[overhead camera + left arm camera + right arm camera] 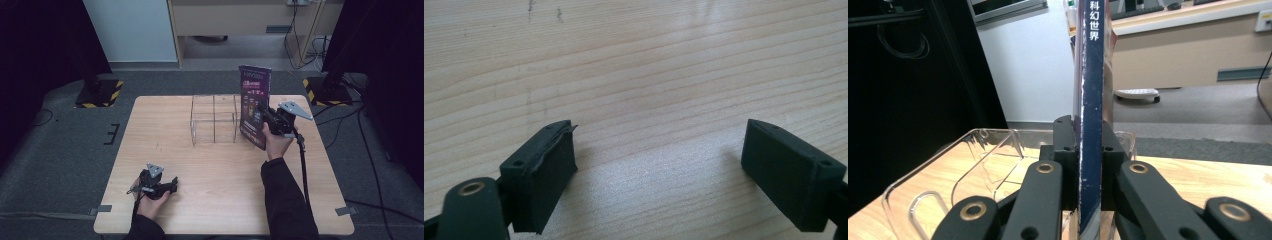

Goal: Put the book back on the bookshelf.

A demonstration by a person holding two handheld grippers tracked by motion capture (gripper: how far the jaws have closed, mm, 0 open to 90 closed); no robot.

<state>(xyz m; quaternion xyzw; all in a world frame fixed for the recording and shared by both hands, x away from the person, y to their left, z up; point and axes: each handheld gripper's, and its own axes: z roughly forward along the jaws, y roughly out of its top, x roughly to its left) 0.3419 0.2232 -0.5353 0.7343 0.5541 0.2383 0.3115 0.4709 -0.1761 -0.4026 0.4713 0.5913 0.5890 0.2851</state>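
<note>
Pale wood makes up the flat worktop (215,170), and its grain runs in long lines. A clear plastic rack with thin dividers (214,120) stands near the far side of the worktop. In the right gripper view the same rack (973,165) sits just past the gripper, with its curved see-through walls open at the top.

The right gripper (267,120) is held up over the right part of the worktop by the person's right hand (276,142). It is squeezed tight on a thin dark purple book with bright print on its cover (255,105). The book stands almost straight up, tipped a little, right beside the rack's right end. In the right gripper view the book's dark blue spine (1093,100) rises between the two black jaws, which press on both of its sides. White letters show near the top of the spine.

The left gripper (170,187) rests low at the near left part of the worktop, in the person's left hand (150,200). Its jaws are spread wide with nothing between them, just bare wood (649,100) below.
</note>
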